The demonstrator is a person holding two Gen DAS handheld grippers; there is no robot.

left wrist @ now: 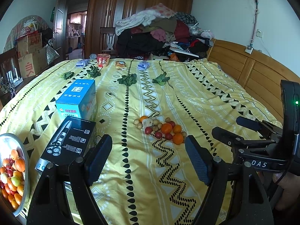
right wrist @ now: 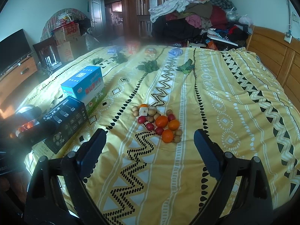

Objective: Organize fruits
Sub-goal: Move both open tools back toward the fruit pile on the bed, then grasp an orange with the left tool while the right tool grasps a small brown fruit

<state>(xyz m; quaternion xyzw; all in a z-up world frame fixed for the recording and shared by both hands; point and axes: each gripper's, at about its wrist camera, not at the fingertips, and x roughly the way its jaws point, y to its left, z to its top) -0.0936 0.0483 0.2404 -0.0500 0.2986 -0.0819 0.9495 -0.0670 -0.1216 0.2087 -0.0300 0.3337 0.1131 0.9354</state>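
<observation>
A pile of fruit [left wrist: 161, 129] lies mid-bed on the yellow patterned spread: oranges, small red fruits and small brown ones, with a pale chunk among them. The right wrist view shows the same pile of fruit [right wrist: 159, 122]. A metal bowl [left wrist: 11, 136] at the near left holds several oranges and red fruits. My left gripper [left wrist: 148, 159] is open and empty, short of the pile. My right gripper [right wrist: 150, 150] is also open and empty, hovering before the pile. From the left wrist view the right gripper [left wrist: 226, 125] shows at the right, its jaws apart.
A blue carton [left wrist: 76, 97] and a black shaver box [left wrist: 69, 142] stand left of the pile, near the bowl. Leafy greens [left wrist: 127, 79] and snack packs [left wrist: 103, 60] lie farther back. Piled clothes [left wrist: 159, 31] sit behind the bed, with a wooden headboard [left wrist: 253, 71] to the right.
</observation>
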